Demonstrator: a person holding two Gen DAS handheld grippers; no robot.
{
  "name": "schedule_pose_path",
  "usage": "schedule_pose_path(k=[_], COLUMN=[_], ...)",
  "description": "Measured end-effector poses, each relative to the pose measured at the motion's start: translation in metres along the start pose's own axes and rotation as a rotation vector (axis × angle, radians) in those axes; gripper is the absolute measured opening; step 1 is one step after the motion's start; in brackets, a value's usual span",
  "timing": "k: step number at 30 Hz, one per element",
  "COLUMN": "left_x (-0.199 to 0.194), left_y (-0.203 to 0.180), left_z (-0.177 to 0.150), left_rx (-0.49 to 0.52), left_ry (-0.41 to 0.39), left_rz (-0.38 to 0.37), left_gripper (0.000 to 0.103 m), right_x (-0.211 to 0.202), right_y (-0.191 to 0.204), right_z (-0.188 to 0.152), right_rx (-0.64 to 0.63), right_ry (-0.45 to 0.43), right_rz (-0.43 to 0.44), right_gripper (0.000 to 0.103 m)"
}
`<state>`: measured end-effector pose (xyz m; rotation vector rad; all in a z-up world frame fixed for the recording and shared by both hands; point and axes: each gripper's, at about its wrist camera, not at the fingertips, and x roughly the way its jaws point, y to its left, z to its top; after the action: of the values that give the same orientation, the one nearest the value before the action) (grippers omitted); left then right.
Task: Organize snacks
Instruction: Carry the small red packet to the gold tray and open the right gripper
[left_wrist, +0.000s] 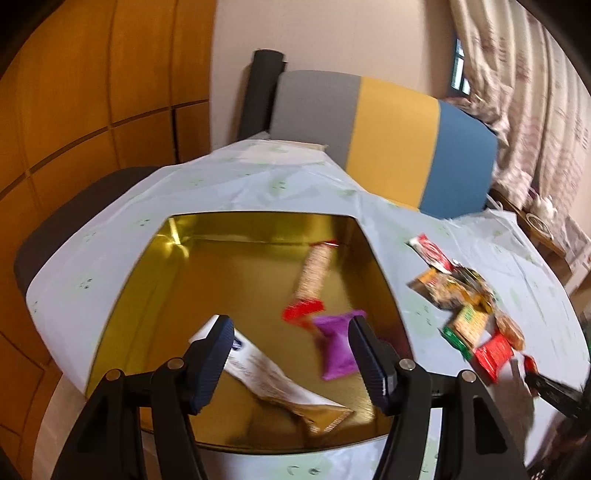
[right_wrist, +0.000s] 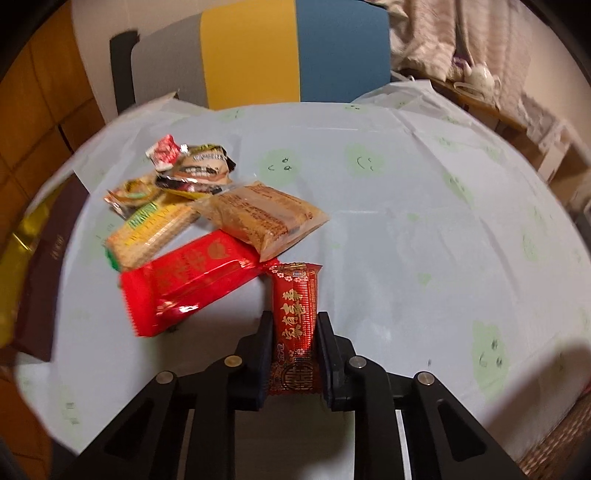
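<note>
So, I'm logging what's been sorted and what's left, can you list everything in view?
gold tin: one, gold inside, on the table's left part
snacks in the tin: three; long cracker pack with red ends, purple packet, white and tan packet
loose snack pile: about six packets, red, green, tan, black and white, on the cloth right of the tin
big red packet: one, at the pile's near edge
tablecloth: one, pale blue with green faces
chair: one, grey, yellow and blue, behind the table
teapot: one, white, on a side shelf
left gripper: open, above the tin
right gripper: shut on a small red bar
</note>
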<state>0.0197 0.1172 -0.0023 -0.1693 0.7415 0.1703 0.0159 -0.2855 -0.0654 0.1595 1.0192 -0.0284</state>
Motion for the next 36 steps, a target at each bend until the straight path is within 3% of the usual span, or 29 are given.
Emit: schedule_pose_path(k=[4,7,16,20,24,26,33,36], left_x=[0.000,0.000,-0.007,-0.006,-0.006,-0.007,-0.006,-0.008], left_y=[0.021,0.034,0.052,0.057,0.058,0.057,0.049,0.044], left_z=[0.003,0.002,0.000,-0.005,-0.010,-0.010,-0.013,-0.012], left_rx=[-0.039,-0.070,-0.109,-0.116,-0.110,-0.105,-0.097,-0.087], left_ry=[-0.009,-0.008,-0.025,-0.008,-0.001,-0.003,-0.001,-0.002], left_rz=[0.024,0.033,0.042,0.045,0.045,0.042,0.018,-0.002], left_gripper=[0.066,0.066,0.066,0.067,0.067,0.067,0.067,0.073], right_x=[-0.019,-0.032,-0.043,-0.038,-0.027,-0.021,-0.026,-0.029], right_y=[0.010,0.039,0.192,0.241,0.267,0.267,0.230,0.206], right_z=[0.000,0.006,0.021,0.019,0.013,0.011,0.012,0.015], right_rx=[0.008,-0.038,-0.286,-0.382,-0.430,-0.425,-0.385,-0.354], right_ry=[-0.015,-0.031,-0.015,-0.003,-0.011,0.001,-0.046,-0.069], right_rz=[0.126,0.237,0.503,0.543,0.520,0.518,0.458,0.426], right_gripper=[0.022,0.022,0.022,0.022,0.031,0.032,0.051,0.058])
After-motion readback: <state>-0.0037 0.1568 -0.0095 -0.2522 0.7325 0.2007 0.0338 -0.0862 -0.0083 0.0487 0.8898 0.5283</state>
